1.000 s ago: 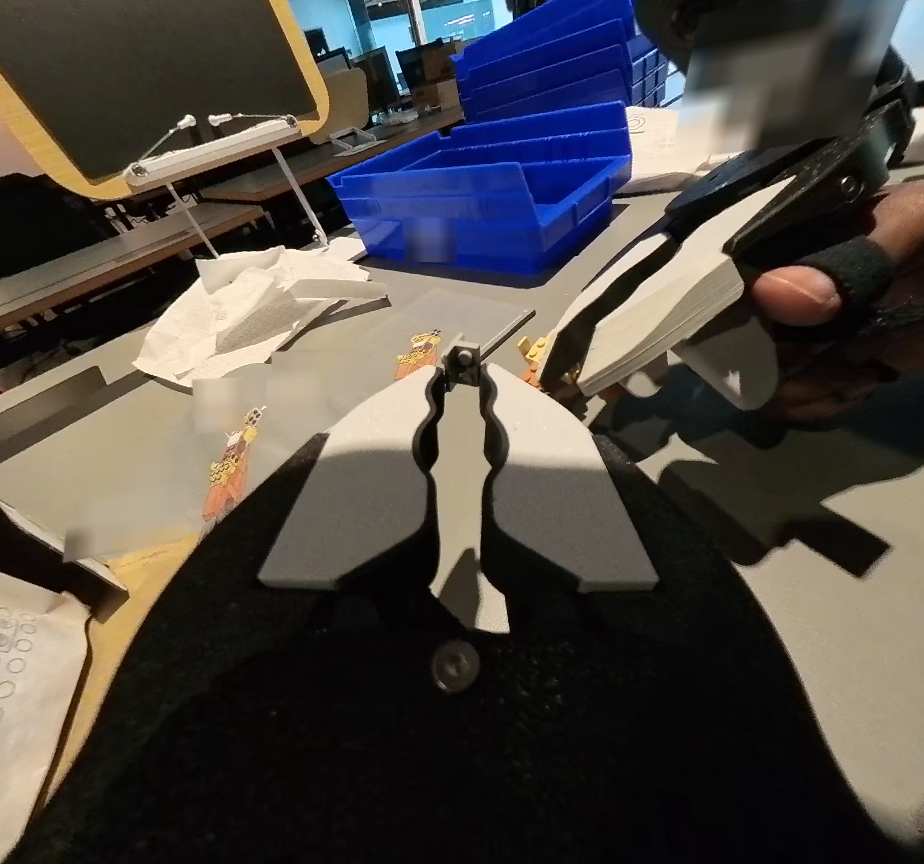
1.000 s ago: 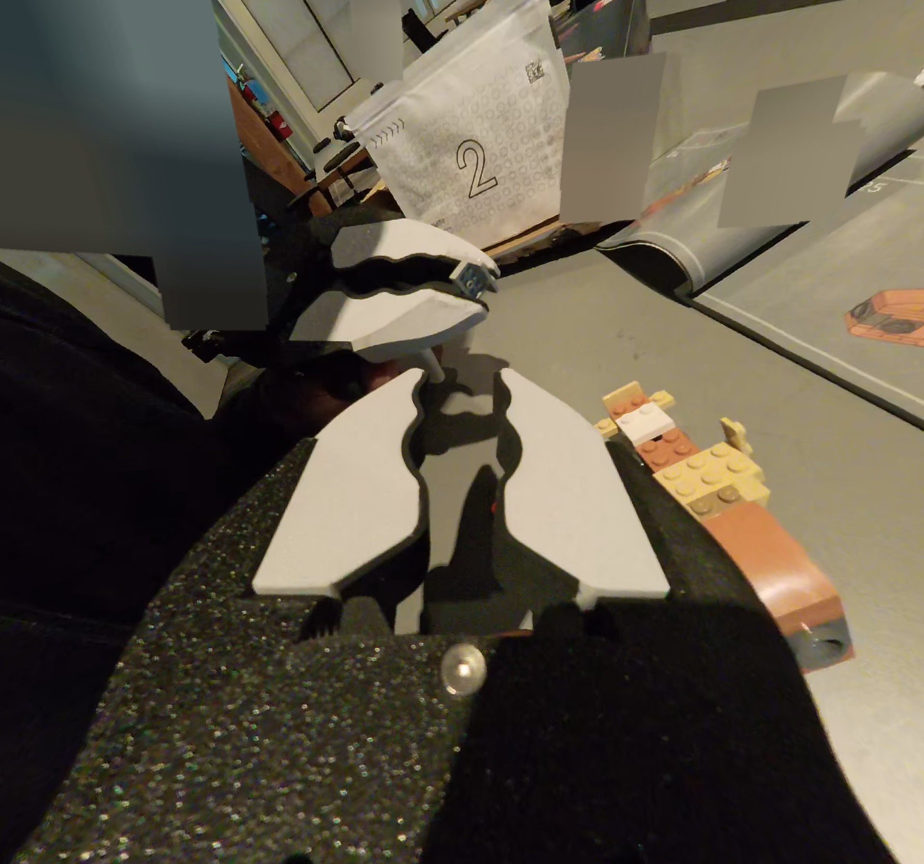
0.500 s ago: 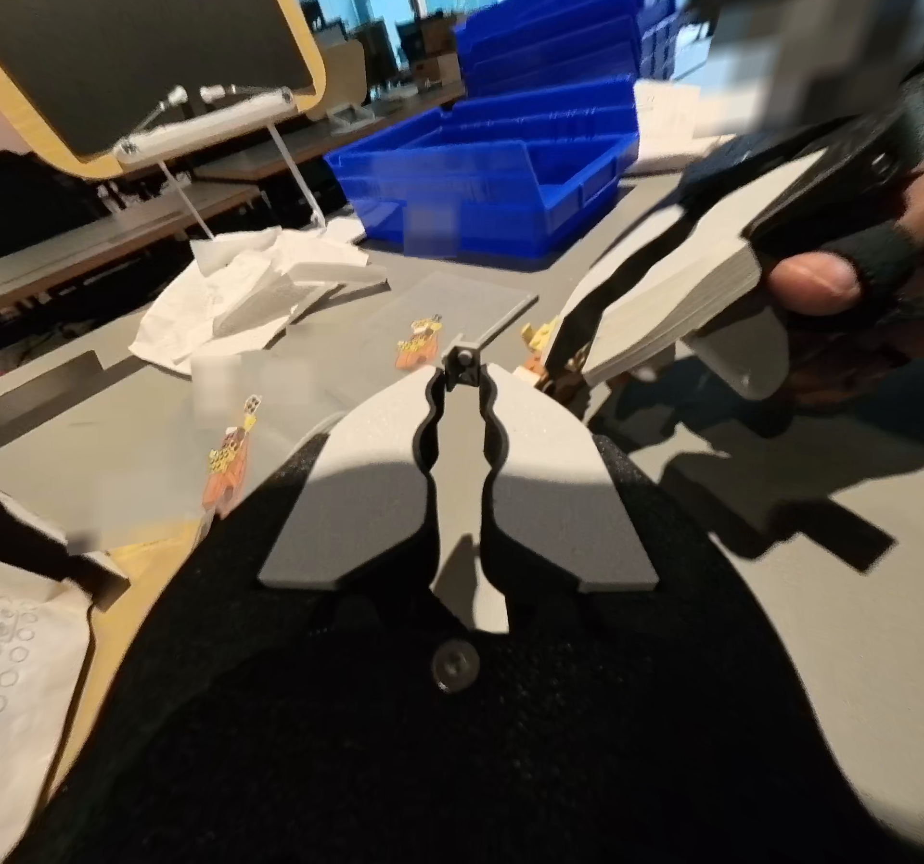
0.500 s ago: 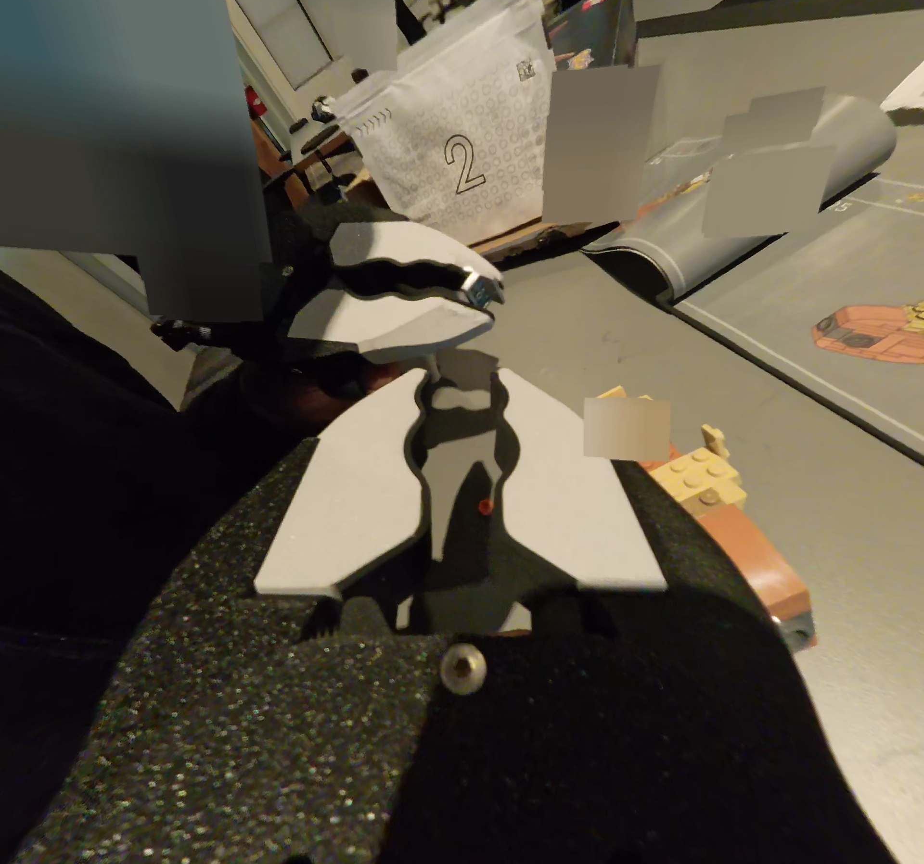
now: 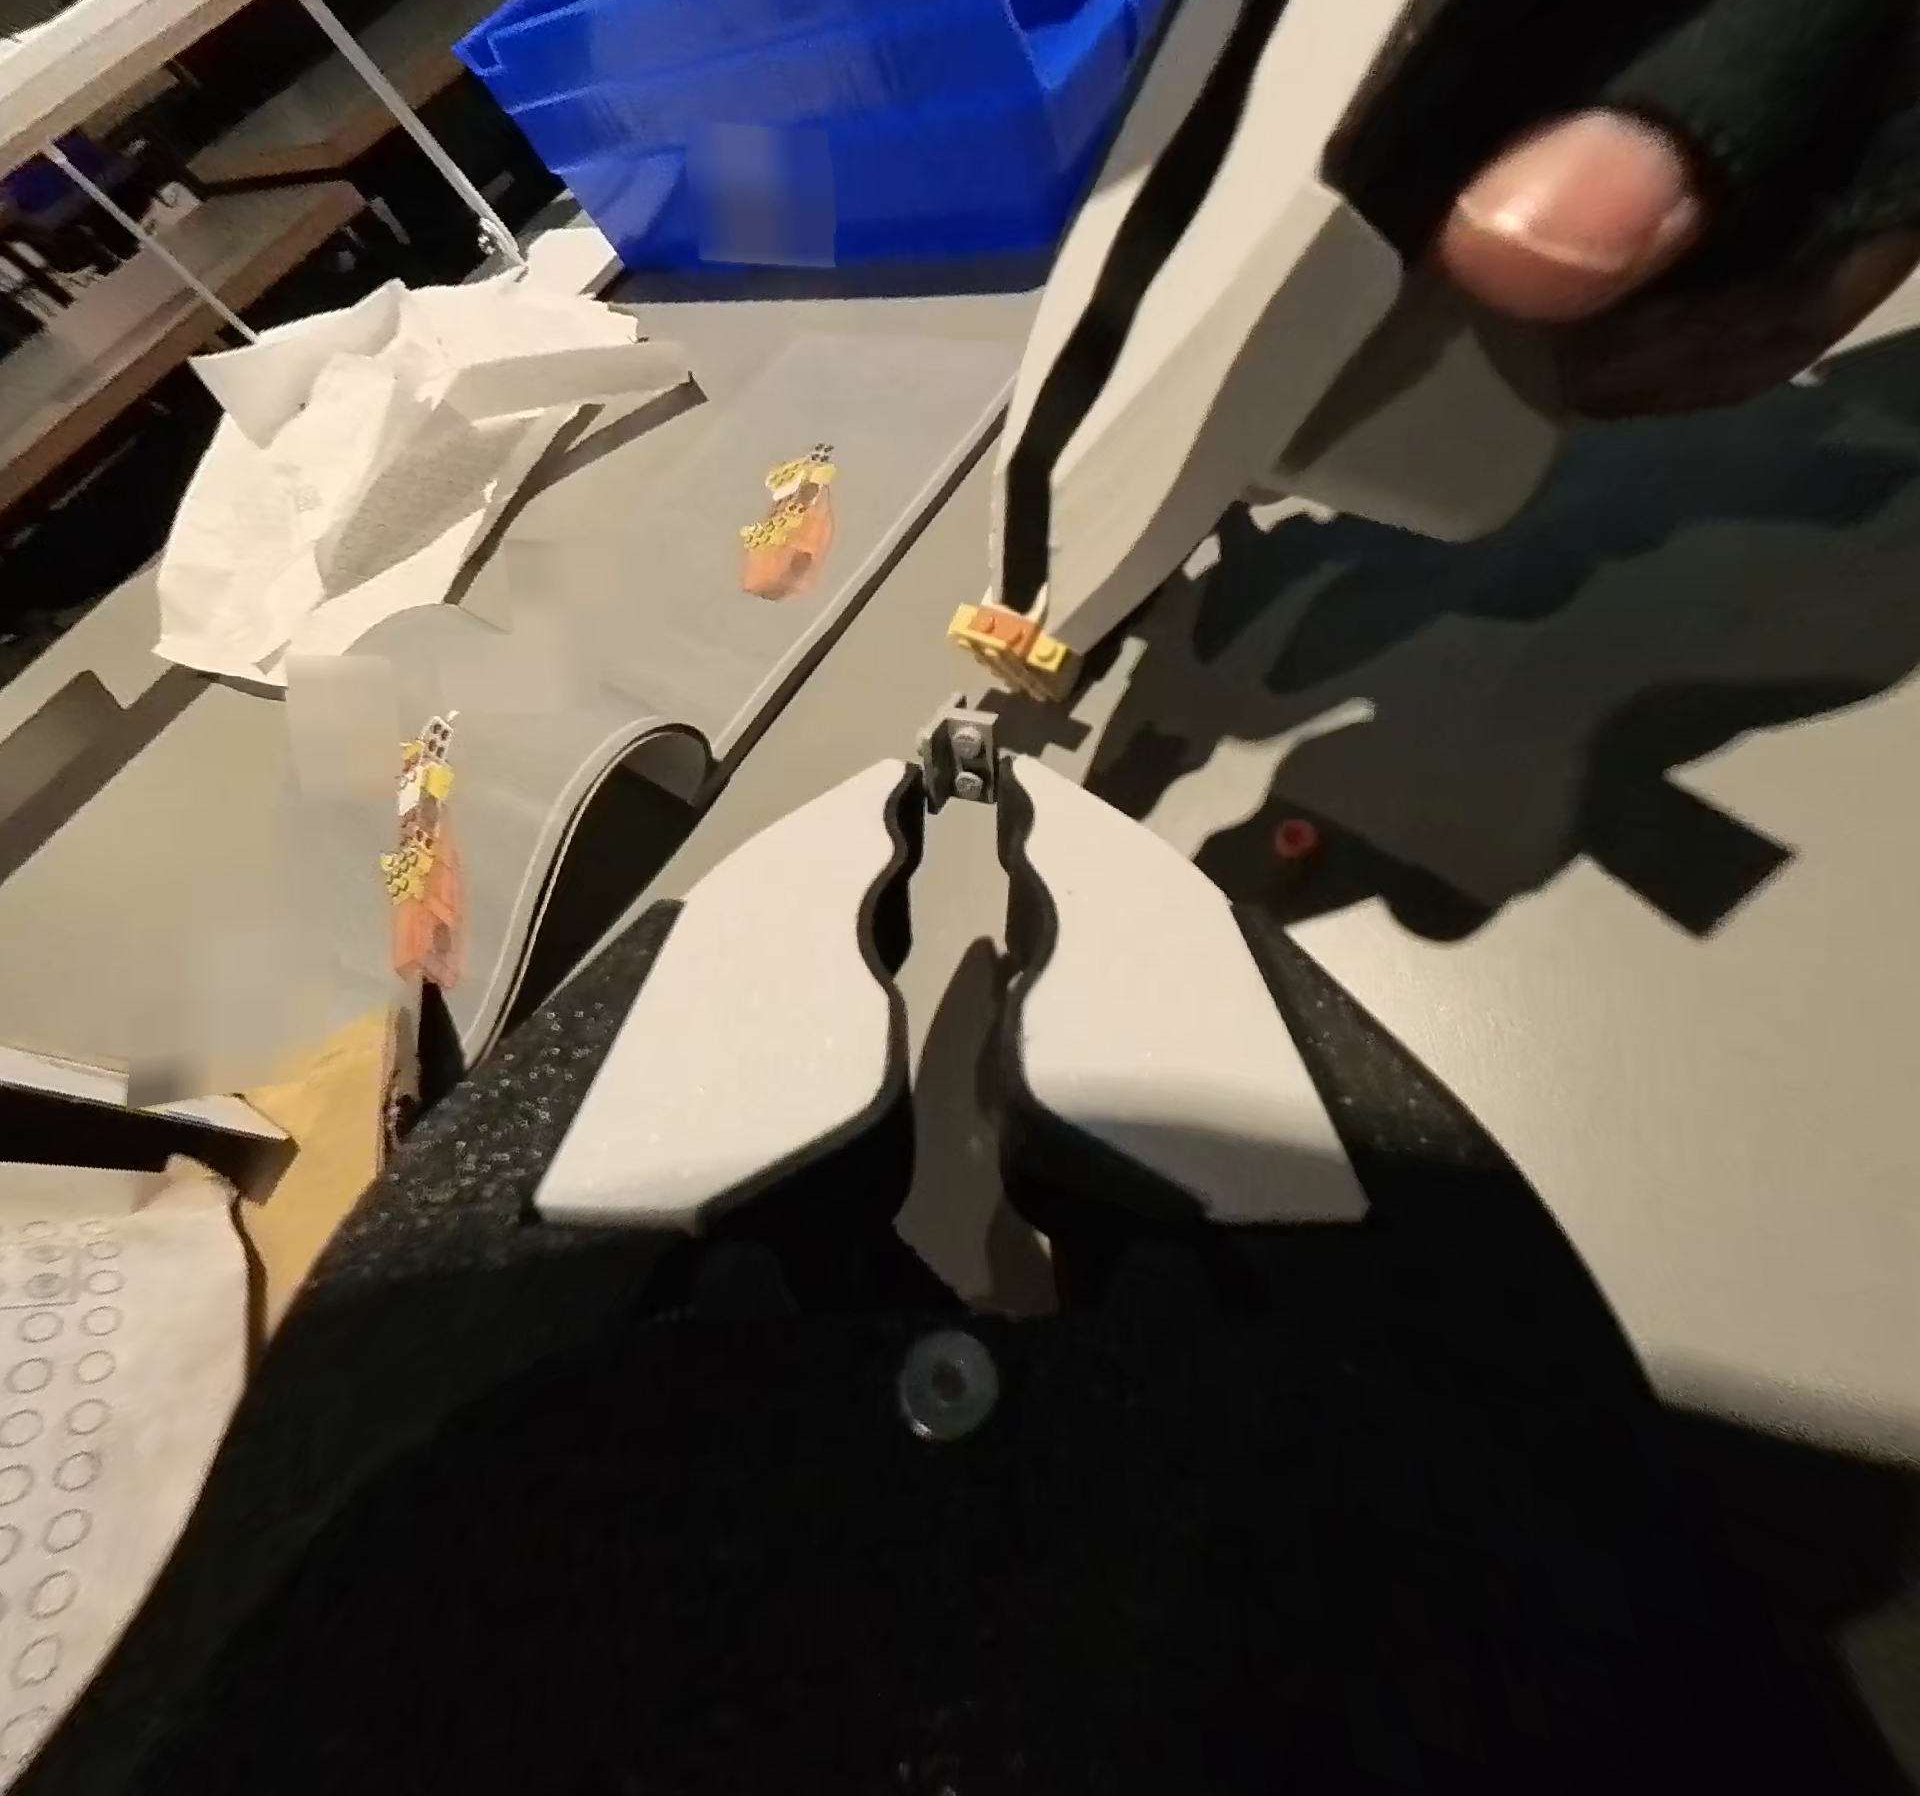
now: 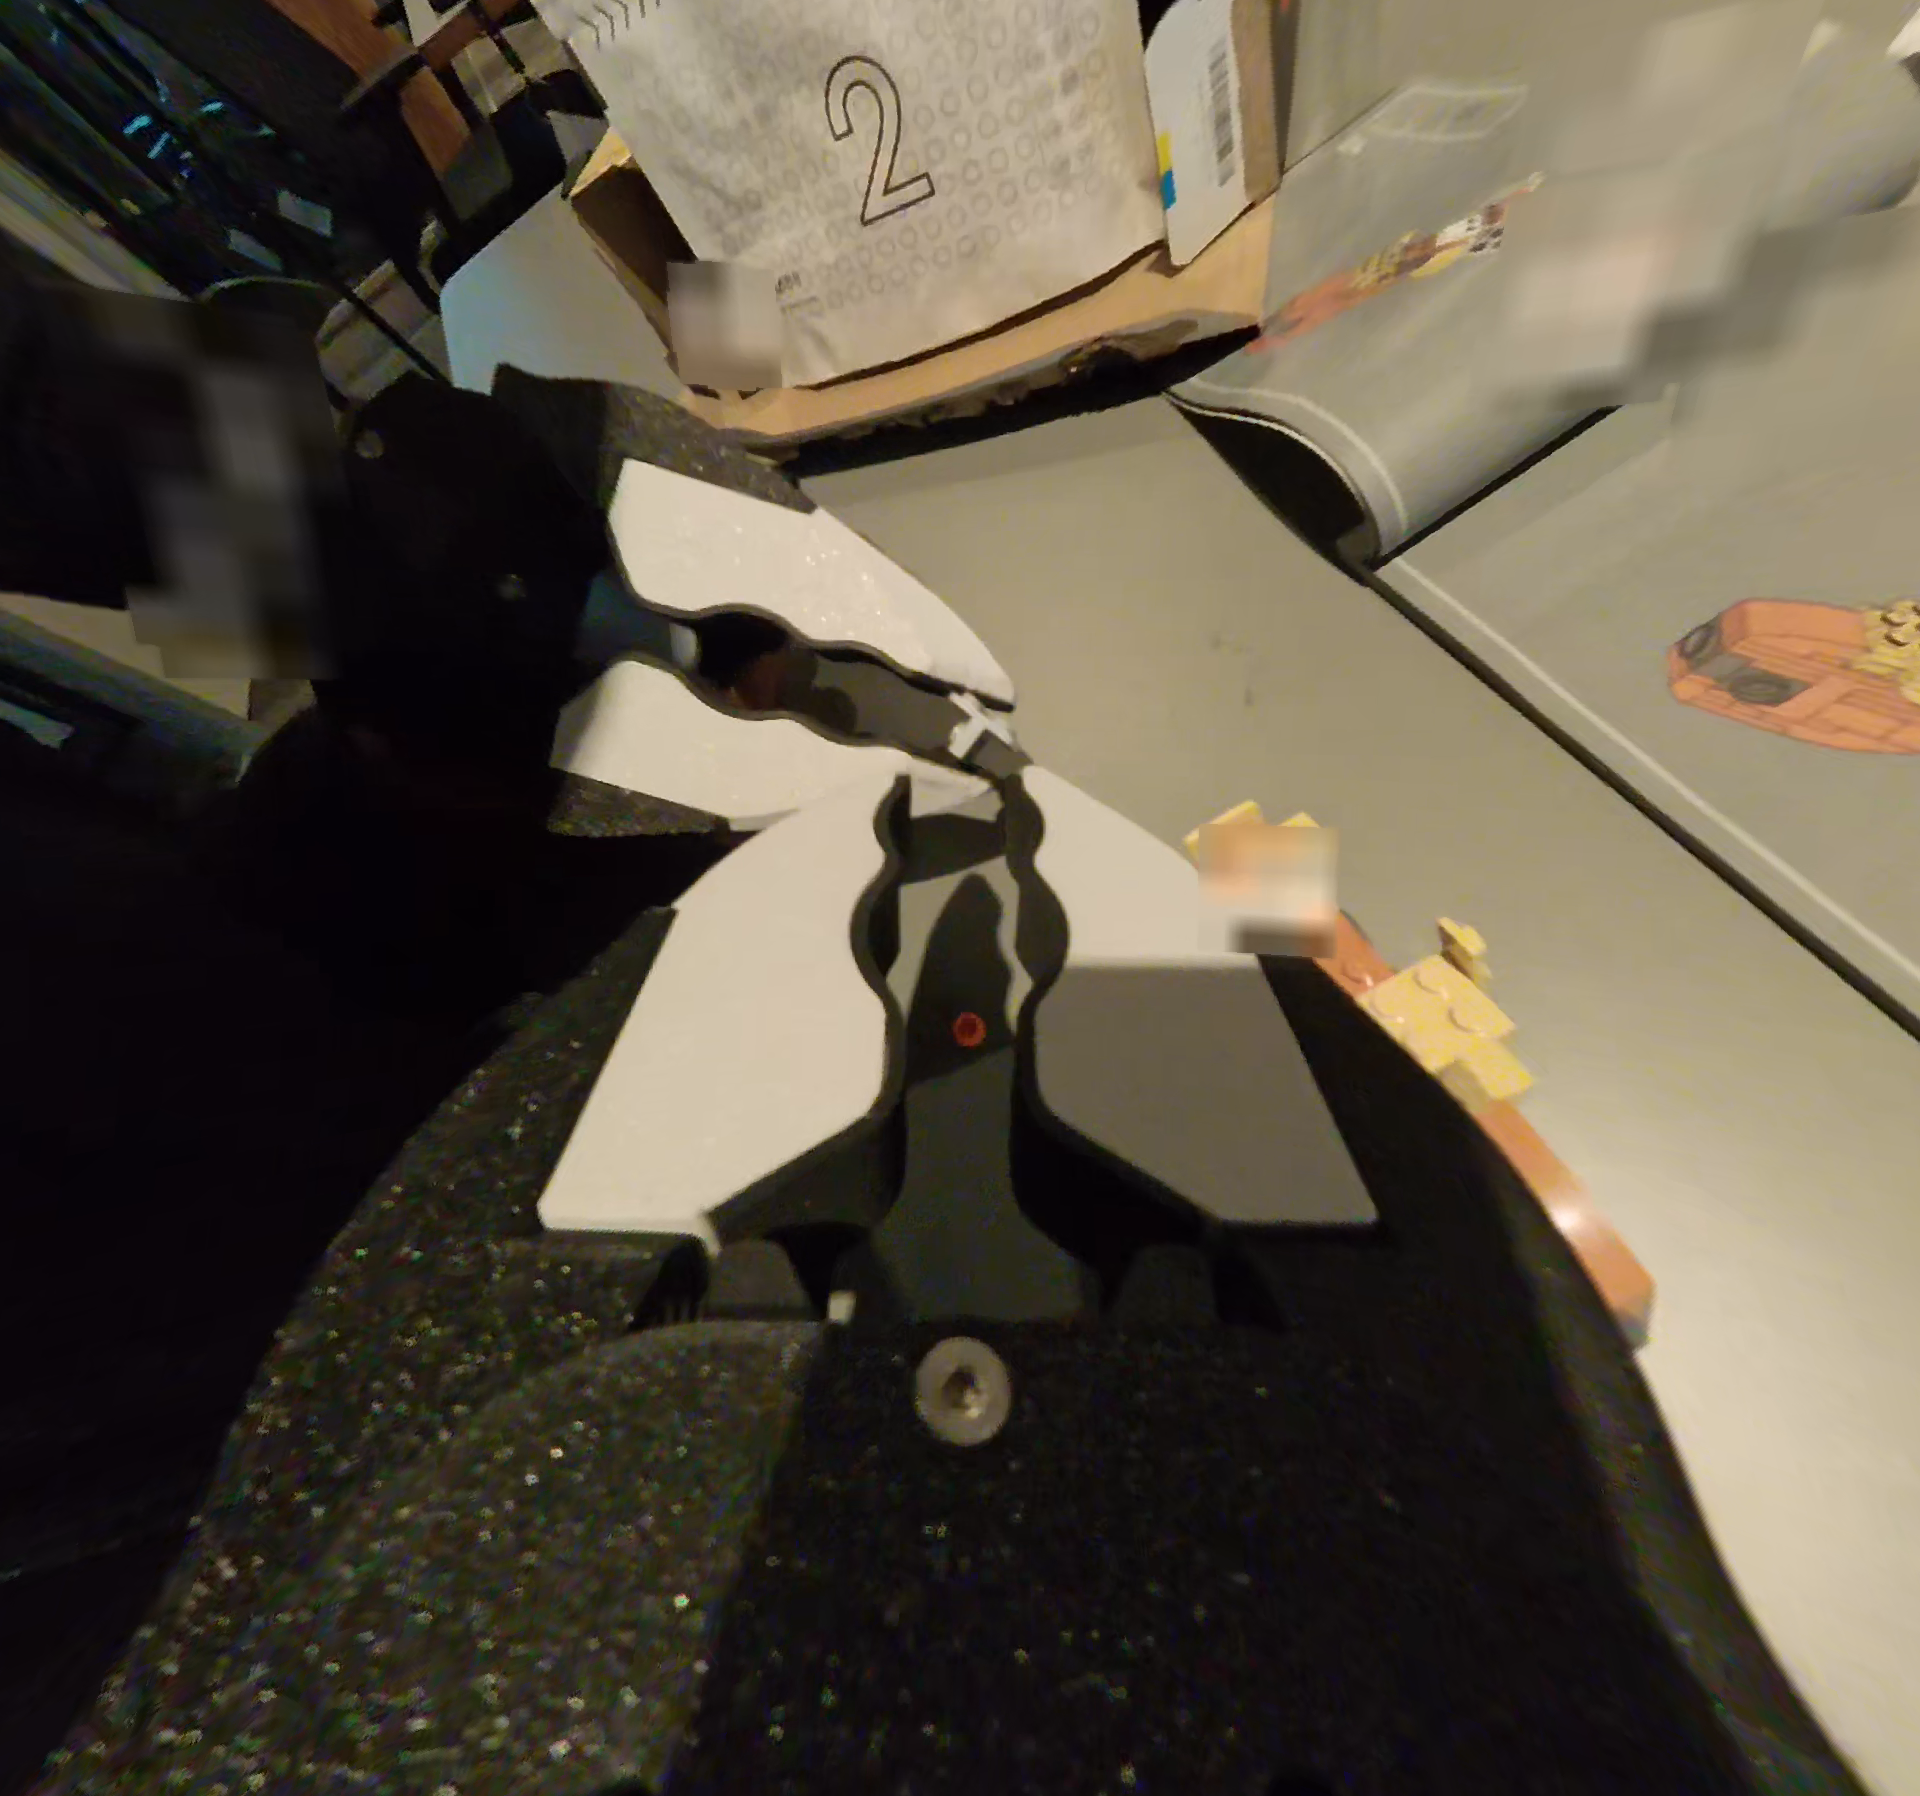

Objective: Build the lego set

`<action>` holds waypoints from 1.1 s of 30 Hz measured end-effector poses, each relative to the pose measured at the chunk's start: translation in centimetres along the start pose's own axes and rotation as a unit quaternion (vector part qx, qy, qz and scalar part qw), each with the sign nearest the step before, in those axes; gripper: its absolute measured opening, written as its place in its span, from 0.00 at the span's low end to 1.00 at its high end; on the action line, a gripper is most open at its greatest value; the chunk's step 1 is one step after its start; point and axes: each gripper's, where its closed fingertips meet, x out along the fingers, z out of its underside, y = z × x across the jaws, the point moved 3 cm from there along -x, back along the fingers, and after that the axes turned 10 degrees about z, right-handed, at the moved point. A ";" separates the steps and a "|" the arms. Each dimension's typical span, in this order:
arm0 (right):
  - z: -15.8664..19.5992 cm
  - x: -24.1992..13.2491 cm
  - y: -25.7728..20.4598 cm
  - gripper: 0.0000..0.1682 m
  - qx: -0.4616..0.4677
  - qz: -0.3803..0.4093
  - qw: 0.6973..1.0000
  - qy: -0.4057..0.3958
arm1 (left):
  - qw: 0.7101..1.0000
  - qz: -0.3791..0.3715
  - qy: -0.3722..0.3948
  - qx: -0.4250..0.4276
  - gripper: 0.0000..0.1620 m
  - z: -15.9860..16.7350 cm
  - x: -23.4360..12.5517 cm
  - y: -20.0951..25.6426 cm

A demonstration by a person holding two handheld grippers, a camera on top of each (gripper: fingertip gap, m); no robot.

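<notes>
Left tongs (image 5: pixel 961 790): you've got them clenched on a small grey lego piece (image 5: pixel 962 778), held at the tips, just above the table (image 5: pixel 1558 1071).
Right tongs (image 6: pixel 951 796): parted w/ a narrow gap, nothing between; tips sit right by your left tongs' tips.
Model (image 6: pixel 1444 1029): tan/orange lego build lies on the table beside your right tongs, partly hidden behind the right finger (image 6: pixel 1132 915); its tan end is just beyond the grey piece.
Red stud (image 6: pixel 967 1027): tiny, on the table under the right tongs.
Booklet (image 5: pixel 644 603): open, left of the model.
Blue bins (image 5: pixel 831 84): at the back.
Bag (image 6: pixel 883 136): white, in a box.
</notes>
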 end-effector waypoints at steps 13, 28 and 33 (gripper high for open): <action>0.6 1.5 -0.3 0.05 0.006 0.020 0.999 -0.035 | 0.998 -0.034 -0.018 0.039 0.08 0.1 0.2 0.5; 0.9 1.5 -0.2 0.02 0.040 0.002 0.999 -0.030 | 0.995 -0.045 -0.026 0.090 0.08 0.0 -0.2 0.8; 1.0 1.2 -0.3 0.02 0.066 -0.027 0.997 -0.022 | 0.995 -0.034 -0.012 0.094 0.08 -0.1 -0.5 1.0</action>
